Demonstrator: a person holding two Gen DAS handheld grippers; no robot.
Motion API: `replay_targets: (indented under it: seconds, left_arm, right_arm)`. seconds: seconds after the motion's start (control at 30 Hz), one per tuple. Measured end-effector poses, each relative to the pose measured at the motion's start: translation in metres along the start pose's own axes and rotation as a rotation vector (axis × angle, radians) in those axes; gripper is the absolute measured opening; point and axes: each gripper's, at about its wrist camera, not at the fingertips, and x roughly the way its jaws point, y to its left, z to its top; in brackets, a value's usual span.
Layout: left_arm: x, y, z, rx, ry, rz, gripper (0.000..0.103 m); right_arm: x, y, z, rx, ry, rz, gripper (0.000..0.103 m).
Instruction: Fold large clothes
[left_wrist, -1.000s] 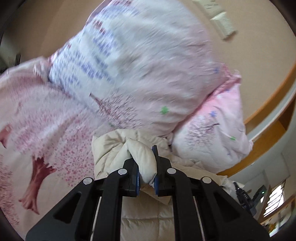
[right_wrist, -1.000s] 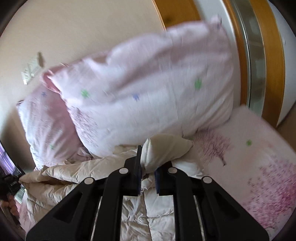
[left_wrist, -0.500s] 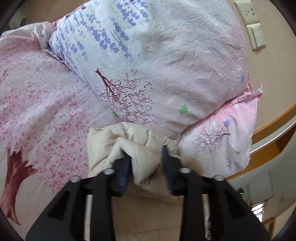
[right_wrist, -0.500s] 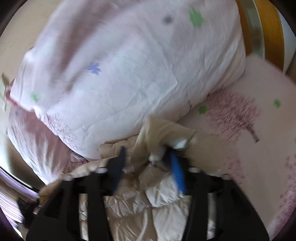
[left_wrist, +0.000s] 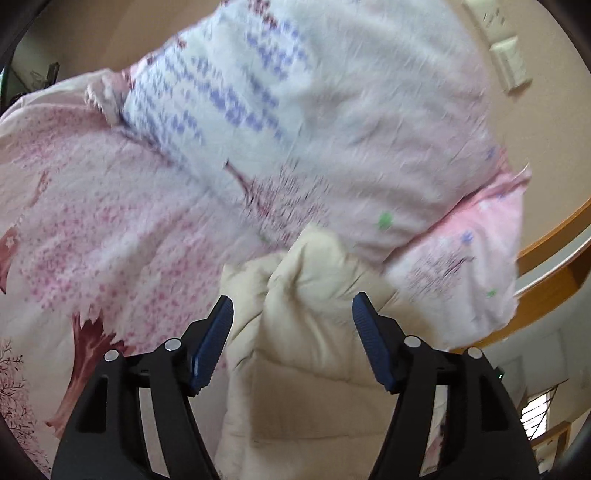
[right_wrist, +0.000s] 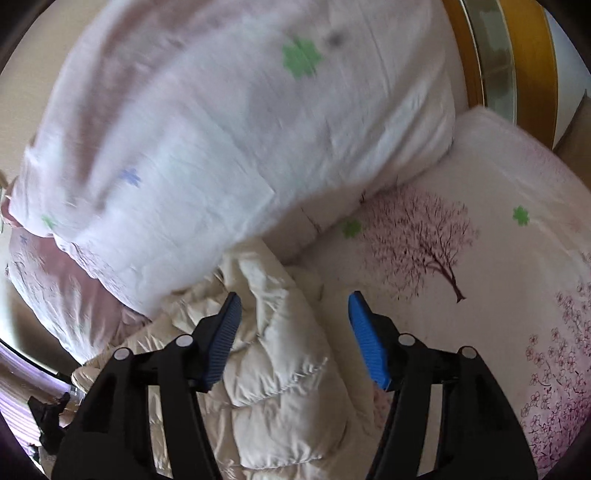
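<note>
A cream quilted padded coat (left_wrist: 306, 332) lies on a bed with a pink blossom-print sheet (left_wrist: 92, 229), its edge against the pillows. My left gripper (left_wrist: 291, 310) is open, its blue pads on either side of a bunched fold of the coat, not gripping it. In the right wrist view the same coat (right_wrist: 280, 354) lies crumpled below the pillow. My right gripper (right_wrist: 293, 306) is open above the coat's edge, and its right pad is over the sheet (right_wrist: 480, 280).
Two large printed pillows (left_wrist: 332, 122) (right_wrist: 229, 140) lean against the beige wall just beyond the coat. A wooden headboard frame (right_wrist: 498, 55) runs at the right. Wall switches (left_wrist: 509, 62) sit above the pillows. The other gripper (right_wrist: 48, 417) shows at far left.
Both grippers were shut on folds of the coat one second ago. They have opened wide and let the coat go, and it now rests on the bed by the pillows.
</note>
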Motion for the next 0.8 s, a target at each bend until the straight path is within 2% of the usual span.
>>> replay_targets:
  seconds: [0.1, 0.17, 0.23, 0.27, 0.3, 0.37, 0.43, 0.5, 0.63, 0.8]
  left_arm:
    - [0.016, -0.005, -0.006, 0.039, 0.056, 0.035, 0.067]
    - [0.024, -0.009, -0.010, 0.059, 0.077, 0.051, 0.064]
    - [0.031, -0.012, -0.012, 0.066, 0.084, 0.058, 0.054]
    - [0.033, -0.014, -0.012, 0.071, 0.078, 0.064, 0.043]
    - [0.033, -0.015, -0.012, 0.075, 0.067, 0.065, 0.037]
    - [0.032, -0.021, -0.010, 0.075, 0.037, 0.056, 0.015]
    - [0.029, -0.022, -0.007, 0.069, 0.008, 0.058, 0.011]
    - [0.028, -0.021, -0.004, 0.058, -0.016, 0.072, 0.009]
    - [0.039, -0.016, -0.002, 0.045, -0.013, 0.126, 0.009]
    - [0.057, -0.011, -0.006, 0.020, 0.007, 0.179, 0.009]
  right_arm:
    - [0.011, 0.001, -0.001, -0.005, 0.028, 0.011, 0.054]
    - [0.018, 0.006, -0.003, -0.028, 0.053, 0.005, 0.043]
    - [0.023, 0.014, -0.007, -0.052, 0.066, 0.004, 0.015]
    - [0.022, 0.017, -0.008, -0.056, 0.057, 0.017, 0.014]
    - [0.015, 0.018, -0.009, -0.059, 0.021, 0.032, 0.011]
    - [0.001, 0.023, -0.009, -0.061, -0.054, 0.053, 0.009]
    - [-0.010, 0.025, -0.006, -0.045, -0.116, 0.061, 0.009]
    - [-0.008, 0.022, -0.004, -0.014, -0.131, 0.027, 0.009]
    - [0.018, 0.015, -0.009, 0.004, -0.060, -0.091, 0.008]
    - [0.039, 0.008, -0.019, 0.021, -0.010, -0.201, 0.008]
